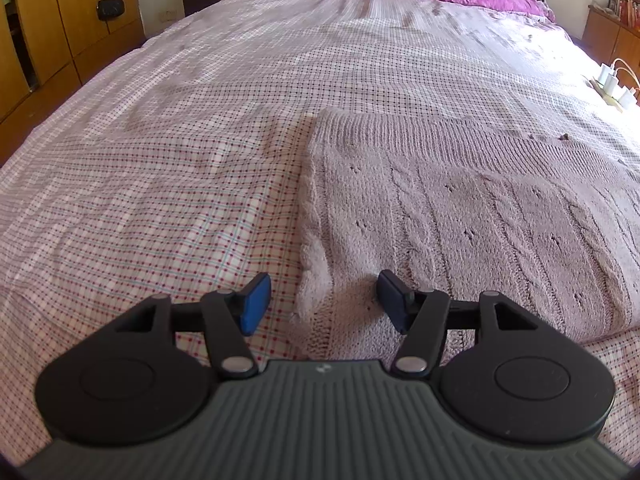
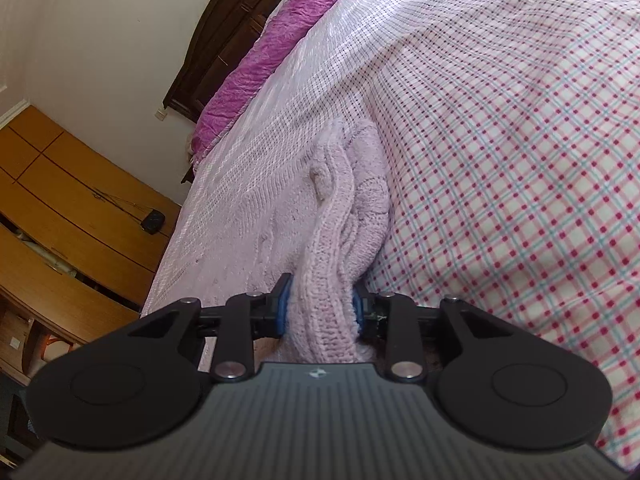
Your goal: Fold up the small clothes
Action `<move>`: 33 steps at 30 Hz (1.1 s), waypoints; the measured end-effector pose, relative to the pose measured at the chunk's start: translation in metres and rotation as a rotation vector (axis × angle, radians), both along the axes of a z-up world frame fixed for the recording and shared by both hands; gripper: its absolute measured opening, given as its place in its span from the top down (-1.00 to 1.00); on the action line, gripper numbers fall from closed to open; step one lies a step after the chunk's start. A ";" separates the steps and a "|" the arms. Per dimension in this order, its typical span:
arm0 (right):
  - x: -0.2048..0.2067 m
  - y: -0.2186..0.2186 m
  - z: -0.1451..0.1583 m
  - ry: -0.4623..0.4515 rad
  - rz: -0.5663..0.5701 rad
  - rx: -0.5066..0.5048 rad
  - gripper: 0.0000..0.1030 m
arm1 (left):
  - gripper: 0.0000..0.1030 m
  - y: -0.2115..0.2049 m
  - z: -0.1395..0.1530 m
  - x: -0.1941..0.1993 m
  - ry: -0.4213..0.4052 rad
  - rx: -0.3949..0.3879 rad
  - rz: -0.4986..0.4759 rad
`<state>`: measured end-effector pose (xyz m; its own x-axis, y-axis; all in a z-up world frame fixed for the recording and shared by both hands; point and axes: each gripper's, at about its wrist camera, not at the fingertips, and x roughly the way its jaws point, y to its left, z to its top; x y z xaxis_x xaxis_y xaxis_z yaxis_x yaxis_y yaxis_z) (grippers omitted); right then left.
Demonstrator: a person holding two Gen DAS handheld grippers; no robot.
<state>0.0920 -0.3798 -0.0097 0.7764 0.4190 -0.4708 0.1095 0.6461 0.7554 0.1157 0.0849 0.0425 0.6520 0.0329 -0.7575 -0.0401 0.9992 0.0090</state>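
The left claw hangs open low over the near left corner of the pink knit sweater, which lies flat on the checked bed and runs ahead and rightward. The right claw is clamped on a bunched sweater edge, so the left is judged nearer the free corner.

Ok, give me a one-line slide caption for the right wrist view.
Right gripper shut on a bunched edge of the pink knit sweater, lifting it off the checked bedsheet.

Both tongs: black linkages, silver pivot screws, blue pads, ribbed grey body.
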 end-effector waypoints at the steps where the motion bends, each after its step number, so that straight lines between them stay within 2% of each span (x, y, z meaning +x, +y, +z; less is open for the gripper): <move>1: 0.001 0.001 0.000 -0.002 0.000 -0.001 0.32 | -0.18 0.000 0.000 0.000 0.000 0.001 0.000; 4: 0.002 0.003 0.002 -0.010 -0.003 -0.014 0.32 | -0.18 0.001 0.002 -0.001 0.002 -0.004 0.005; 6: 0.003 0.006 0.005 -0.023 -0.006 -0.034 0.46 | -0.18 0.002 0.004 -0.003 0.001 -0.009 0.007; 8: -0.002 0.008 0.009 -0.042 -0.018 -0.024 0.51 | -0.18 0.004 0.006 -0.006 -0.002 -0.013 0.008; 11: -0.001 0.011 0.020 -0.082 -0.031 0.003 0.53 | -0.18 0.009 0.012 -0.011 -0.008 -0.012 0.004; 16: 0.011 0.029 0.048 -0.111 -0.012 -0.027 0.53 | -0.19 0.026 0.023 -0.022 -0.028 0.012 0.024; 25: 0.028 0.082 0.097 -0.206 0.071 -0.053 0.53 | -0.19 0.056 0.028 -0.030 -0.018 0.019 0.053; 33: 0.052 0.162 0.147 -0.271 0.237 -0.068 0.54 | -0.19 0.074 0.034 -0.035 -0.041 0.006 0.066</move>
